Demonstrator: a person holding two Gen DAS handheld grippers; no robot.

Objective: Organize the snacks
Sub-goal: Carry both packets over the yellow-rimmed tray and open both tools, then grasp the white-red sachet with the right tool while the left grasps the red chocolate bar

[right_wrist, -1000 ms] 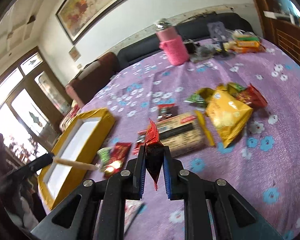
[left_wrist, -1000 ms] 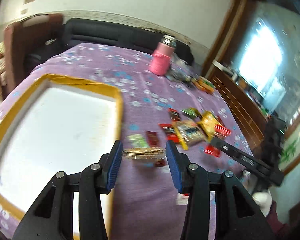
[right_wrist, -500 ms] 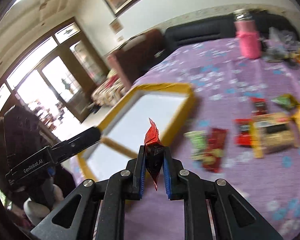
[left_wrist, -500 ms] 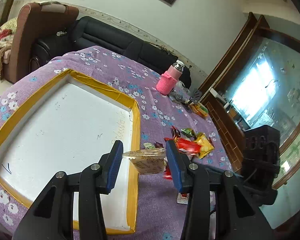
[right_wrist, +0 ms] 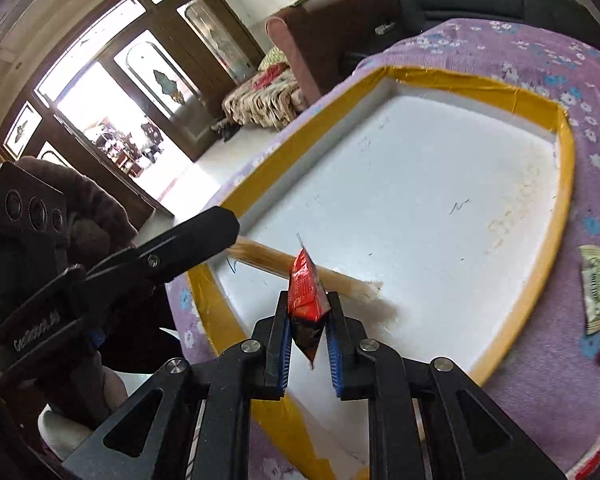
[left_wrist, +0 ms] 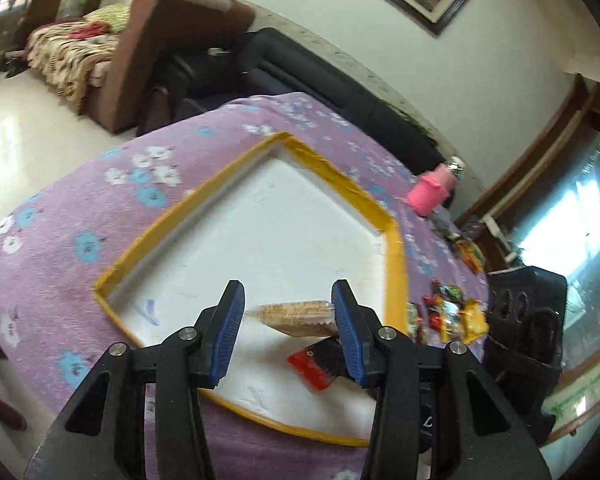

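Note:
My left gripper (left_wrist: 287, 316) is shut on a beige cracker packet (left_wrist: 296, 317) and holds it above the near part of the white, yellow-rimmed tray (left_wrist: 395, 264). My right gripper (right_wrist: 308, 338) is shut on a red-and-black snack packet (right_wrist: 305, 300), also above the tray (right_wrist: 565, 184). In the right wrist view the left gripper's finger (right_wrist: 188, 236) and the cracker packet (right_wrist: 268, 258) reach in from the left. The red packet also shows in the left wrist view (left_wrist: 316, 362), below the cracker packet.
Several loose snack packets (left_wrist: 452, 316) lie on the purple flowered tablecloth (left_wrist: 112, 216) right of the tray. Two more packets (right_wrist: 596, 292) lie by the tray's right rim. A pink bottle (left_wrist: 434, 192) stands at the back. Sofas lie beyond the table.
Both grippers have swung left from the snack pile to above the tray, each still holding its packet. The two packets now sit close together over the tray's near end.

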